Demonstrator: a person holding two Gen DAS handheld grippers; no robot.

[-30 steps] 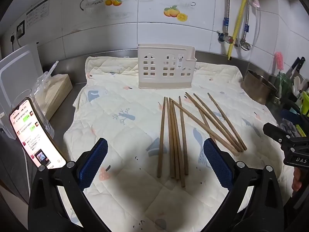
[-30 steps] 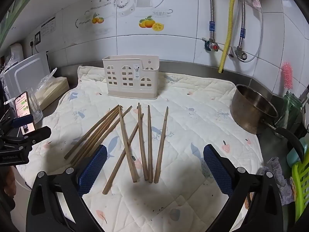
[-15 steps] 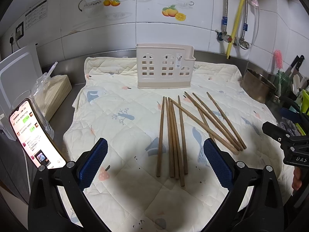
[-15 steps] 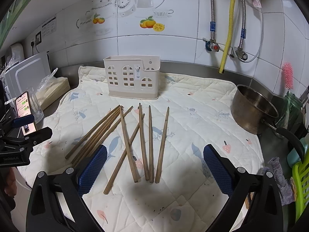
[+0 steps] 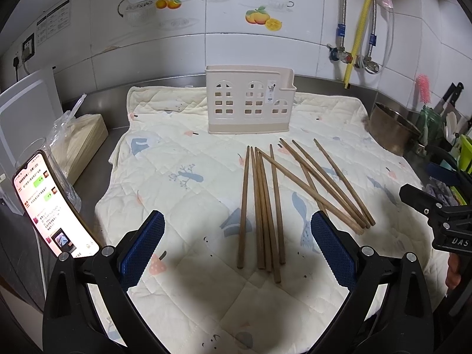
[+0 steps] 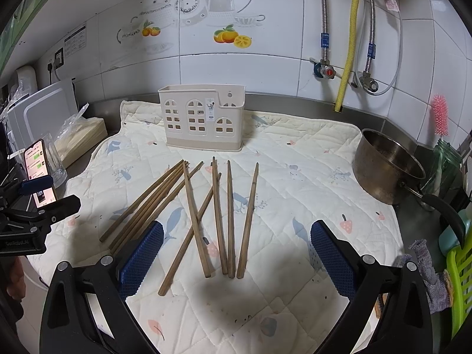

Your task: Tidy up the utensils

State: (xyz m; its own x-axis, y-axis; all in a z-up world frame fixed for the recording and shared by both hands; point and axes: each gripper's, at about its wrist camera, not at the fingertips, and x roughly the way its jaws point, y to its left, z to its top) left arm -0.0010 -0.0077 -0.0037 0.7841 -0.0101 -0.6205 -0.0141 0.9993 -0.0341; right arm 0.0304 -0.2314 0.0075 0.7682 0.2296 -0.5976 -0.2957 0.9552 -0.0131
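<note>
Several brown wooden chopsticks (image 5: 265, 206) lie loose on a quilted cream mat (image 5: 183, 153), in one straight group and one slanted group; they also show in the right wrist view (image 6: 218, 215). A beige utensil holder with window cut-outs (image 5: 249, 103) stands upright at the mat's back, also in the right wrist view (image 6: 203, 118). My left gripper (image 5: 237, 247) is open and empty, above the near ends of the straight group. My right gripper (image 6: 236, 256) is open and empty above the near ends of the chopsticks.
A steel pot (image 6: 386, 168) sits at the mat's right edge. A lit phone (image 5: 53, 206) leans at the left by a glass and a bagged stack (image 5: 79, 141). A green rack (image 6: 460, 280) and a rag are at the far right. The tiled wall carries pipes (image 6: 351, 38).
Both grippers have shifted very slightly; the chopsticks and holder have not moved. Both stay open.
</note>
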